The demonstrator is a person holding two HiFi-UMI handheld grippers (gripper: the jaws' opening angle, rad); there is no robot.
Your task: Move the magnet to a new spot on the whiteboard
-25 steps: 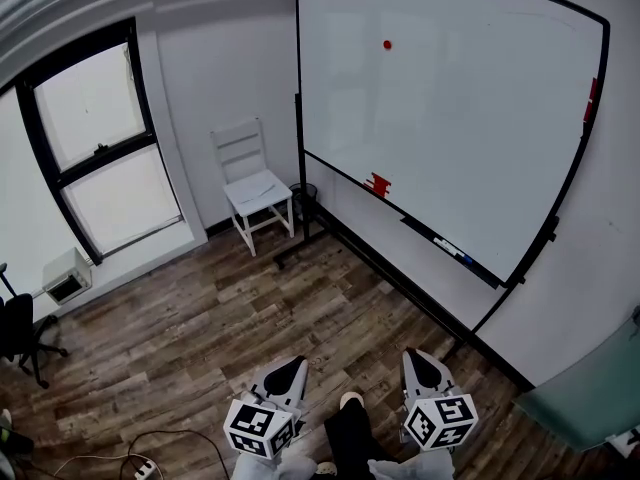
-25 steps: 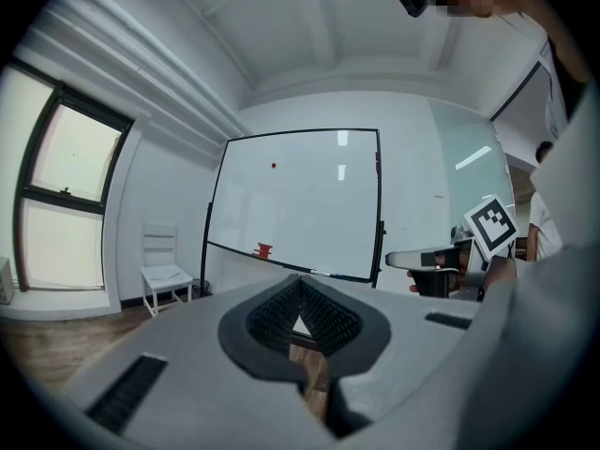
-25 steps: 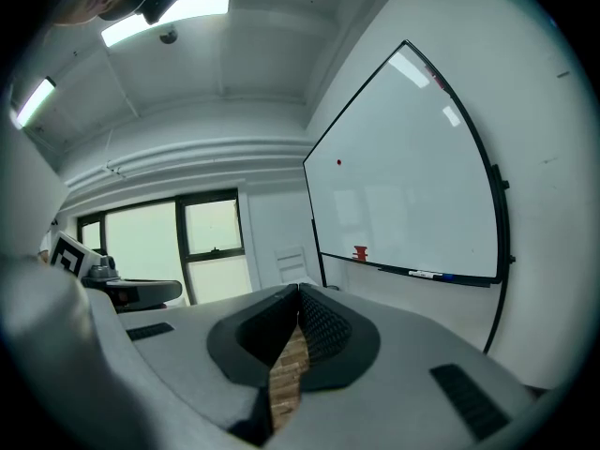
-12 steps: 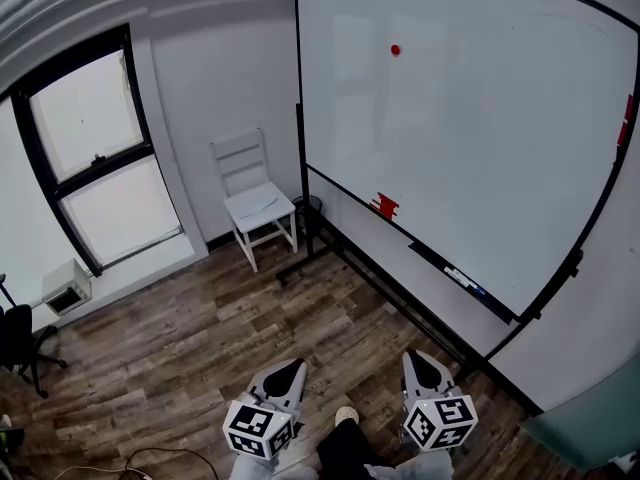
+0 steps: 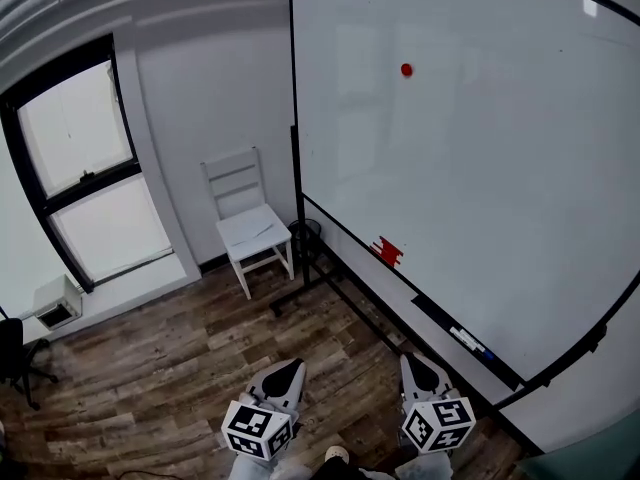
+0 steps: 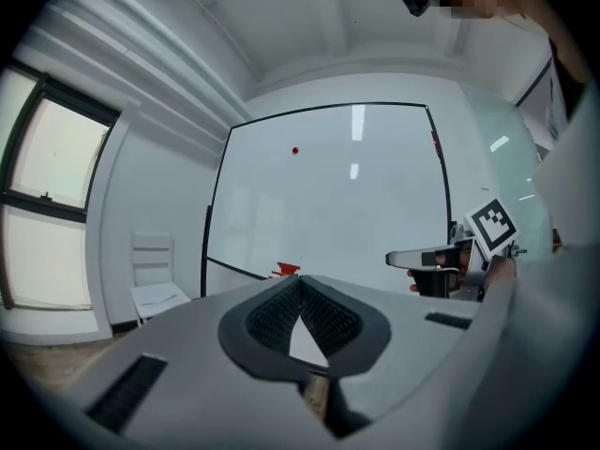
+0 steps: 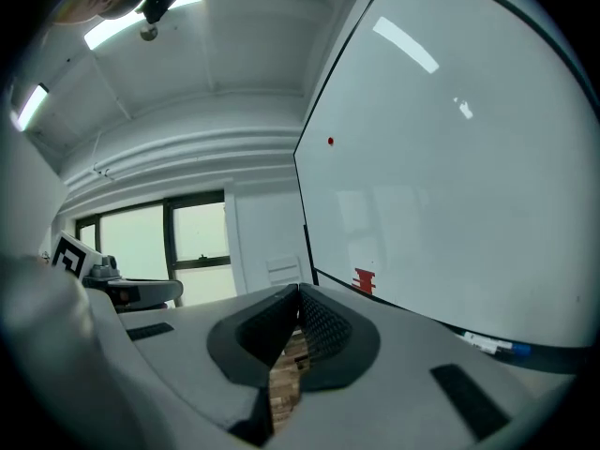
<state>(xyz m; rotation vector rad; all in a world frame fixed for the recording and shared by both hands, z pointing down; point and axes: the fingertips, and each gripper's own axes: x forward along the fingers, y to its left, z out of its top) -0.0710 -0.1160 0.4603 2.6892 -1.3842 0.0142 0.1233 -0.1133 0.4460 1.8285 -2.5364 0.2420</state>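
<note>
A person is standing on a wood plank floor [image 5: 200, 338], facing a large rolling whiteboard [image 5: 500, 188] in a white room. The left tool [image 5: 288, 368] and the right tool [image 5: 418, 362] are being held low in front of the body, side by side, each with its marker cube nearest the camera.

In the left gripper view, the left tool's jaws are clenched tip to tip and are gripping nothing; only the board is showing through the gap behind the tips. In the right gripper view, the right tool's jaws are likewise pressing together at the tips and are empty, with floor planks showing through the gap.

The task's thing, a small round red magnet [image 5: 406, 69], is sitting high on the whiteboard, in its upper left part, well apart from both tools. A red object [image 5: 388, 252] is lying on the board's tray, with markers [image 5: 468, 340] further along it. A white chair [image 5: 248, 223] is standing beside the board's left edge, near a black-framed window [image 5: 85, 168].

The step in hand appears to be the approach: nothing is being touched yet. The next move is likely calling for stepping closer, raising one tool high, opening its jaws, and closing them around the magnet's rim before pulling it off and setting it on a bare area of the board.
</note>
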